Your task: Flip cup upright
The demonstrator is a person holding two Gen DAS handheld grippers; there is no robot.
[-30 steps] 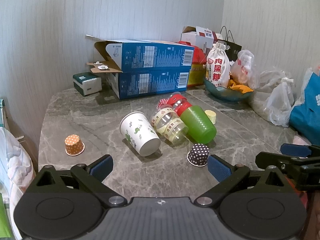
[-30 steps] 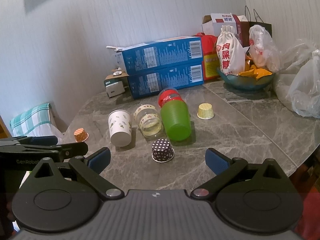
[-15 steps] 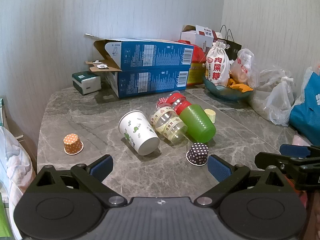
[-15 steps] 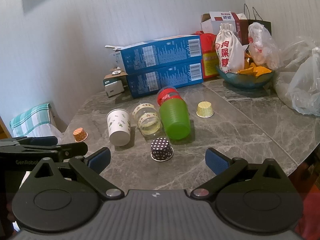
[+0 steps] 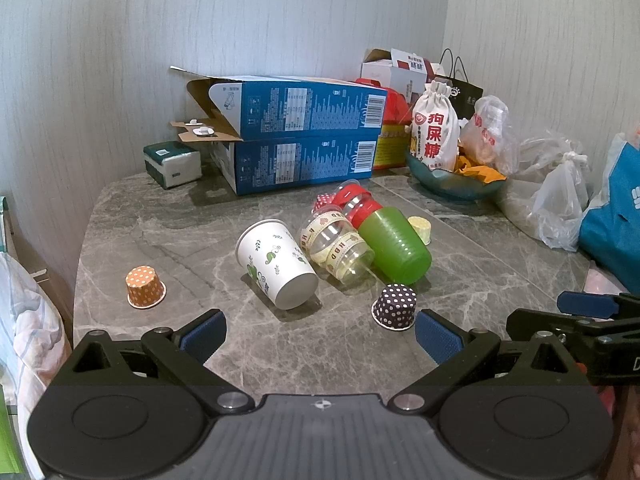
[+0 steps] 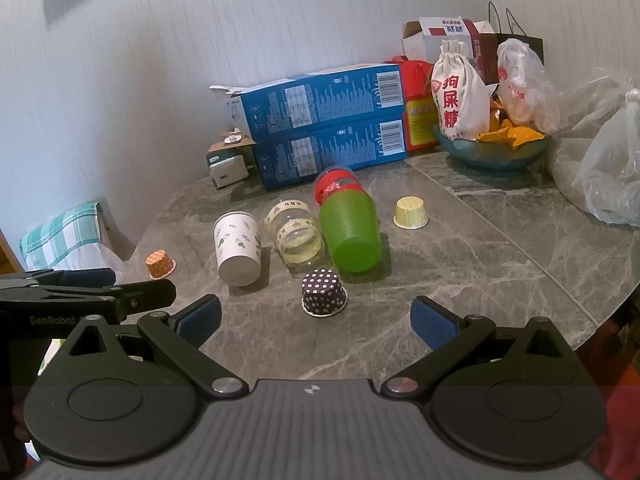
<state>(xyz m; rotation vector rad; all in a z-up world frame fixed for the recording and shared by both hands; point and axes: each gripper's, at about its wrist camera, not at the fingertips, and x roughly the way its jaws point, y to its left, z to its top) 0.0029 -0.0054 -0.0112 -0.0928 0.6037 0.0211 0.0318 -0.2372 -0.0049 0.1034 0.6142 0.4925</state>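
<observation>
Three cups lie on their sides in a row mid-table, bases toward me: a white paper cup (image 5: 276, 264) (image 6: 237, 249) with green leaf prints, a clear plastic cup (image 5: 336, 246) (image 6: 296, 232) with patterned bands, and a green plastic cup (image 5: 394, 242) (image 6: 352, 230) with a red cup (image 5: 352, 200) (image 6: 334, 186) behind it. My left gripper (image 5: 318, 334) is open and empty, just short of the white cup. My right gripper (image 6: 316, 322) is open and empty, near a dark dotted cupcake liner (image 6: 323, 294) (image 5: 394, 306).
An orange dotted liner (image 5: 145, 287) (image 6: 160, 265) sits at the left, a yellow liner (image 6: 410, 212) at the right. Blue boxes (image 5: 296, 140), a tissue pack (image 5: 172, 164), a bowl with a white pouch (image 5: 436, 140) and plastic bags (image 6: 608, 160) line the back and right. The marble table (image 5: 160, 232) ends at left.
Both views have shifted slightly; the cups sit a little higher in frame. The cups have not moved and both grippers stay open.
</observation>
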